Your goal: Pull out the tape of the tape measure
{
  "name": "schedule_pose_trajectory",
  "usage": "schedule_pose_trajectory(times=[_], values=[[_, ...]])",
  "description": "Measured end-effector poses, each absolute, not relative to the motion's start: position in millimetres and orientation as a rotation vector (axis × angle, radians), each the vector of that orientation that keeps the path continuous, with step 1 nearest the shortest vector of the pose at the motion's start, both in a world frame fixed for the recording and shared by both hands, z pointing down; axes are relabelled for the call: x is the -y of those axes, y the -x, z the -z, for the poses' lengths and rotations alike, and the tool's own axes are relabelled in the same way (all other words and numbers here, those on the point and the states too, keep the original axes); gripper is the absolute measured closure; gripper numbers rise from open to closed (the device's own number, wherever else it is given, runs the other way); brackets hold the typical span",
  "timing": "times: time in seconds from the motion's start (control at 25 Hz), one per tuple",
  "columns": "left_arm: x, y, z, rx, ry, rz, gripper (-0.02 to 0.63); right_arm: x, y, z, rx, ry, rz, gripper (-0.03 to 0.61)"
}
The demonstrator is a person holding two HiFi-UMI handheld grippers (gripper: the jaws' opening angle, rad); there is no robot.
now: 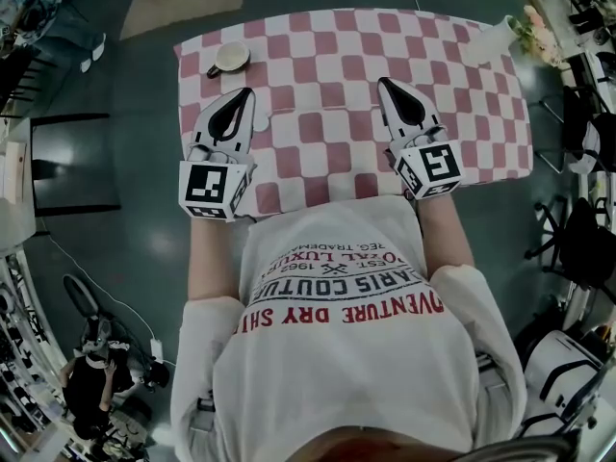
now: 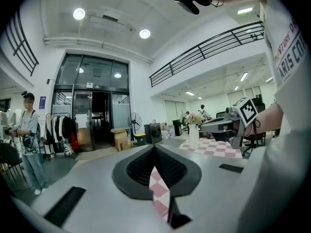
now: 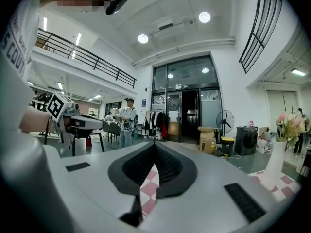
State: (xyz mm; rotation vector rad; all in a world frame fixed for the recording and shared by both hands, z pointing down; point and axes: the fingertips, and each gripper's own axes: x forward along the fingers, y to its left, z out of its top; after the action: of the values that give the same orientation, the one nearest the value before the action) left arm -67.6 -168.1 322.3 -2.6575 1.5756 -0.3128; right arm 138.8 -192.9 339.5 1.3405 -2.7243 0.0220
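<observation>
A small round white thing with a dark centre (image 1: 229,58), possibly the tape measure, lies on the far left of the red-and-white checked tablecloth (image 1: 337,65). My left gripper (image 1: 245,92) lies on the cloth just in front of it, jaws shut and empty, tips pointing away from me. My right gripper (image 1: 383,83) rests on the cloth's right half, also shut with nothing between its jaws. The left gripper view shows its closed jaws (image 2: 154,147) and the right gripper (image 2: 223,125) across the table. The right gripper view shows closed jaws (image 3: 155,144) and the left gripper (image 3: 77,123).
A white vase with pale flowers (image 1: 500,35) stands at the table's far right corner. My torso in a white printed shirt is at the near edge. Chairs and desks ring the table. A person (image 3: 127,120) stands in the hall beyond.
</observation>
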Motion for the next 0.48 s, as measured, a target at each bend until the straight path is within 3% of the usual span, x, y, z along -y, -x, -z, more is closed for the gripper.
schedule_pose_trajectory(times=[0.48], values=[[164.7,65.4,-324.0,-1.525,2.720,0.295,0.598,188.8,-135.2,-350.4,2.664,-1.318,-0.048,0.551]])
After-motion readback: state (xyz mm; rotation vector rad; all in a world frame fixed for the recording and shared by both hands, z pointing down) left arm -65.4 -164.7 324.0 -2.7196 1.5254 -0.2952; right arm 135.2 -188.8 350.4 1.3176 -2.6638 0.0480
